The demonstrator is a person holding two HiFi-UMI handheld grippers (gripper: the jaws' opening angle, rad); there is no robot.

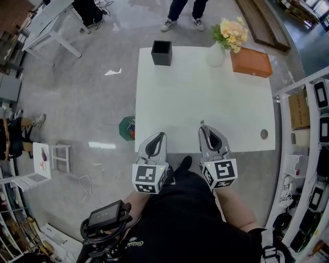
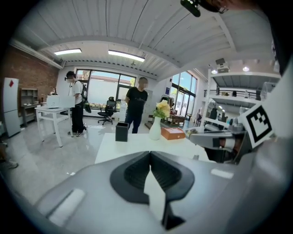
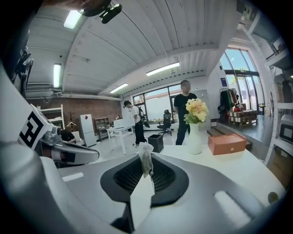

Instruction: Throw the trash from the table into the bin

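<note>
My right gripper (image 1: 202,127) hangs over the near edge of the white table (image 1: 205,97), shut on a small crumpled whitish scrap of trash (image 3: 145,158) that sticks up from between its pads. My left gripper (image 1: 160,135) is beside it over the same edge, and in the left gripper view its jaws (image 2: 149,153) meet with nothing between them. A green bin (image 1: 127,128) stands on the floor at the table's left side, partly hidden by the table edge, just left of my left gripper.
A black square container (image 1: 161,53), a white vase of flowers (image 1: 216,54) and an orange box (image 1: 251,62) stand along the table's far edge. A person (image 1: 182,13) stands beyond the table. Shelving (image 1: 313,154) runs along the right side.
</note>
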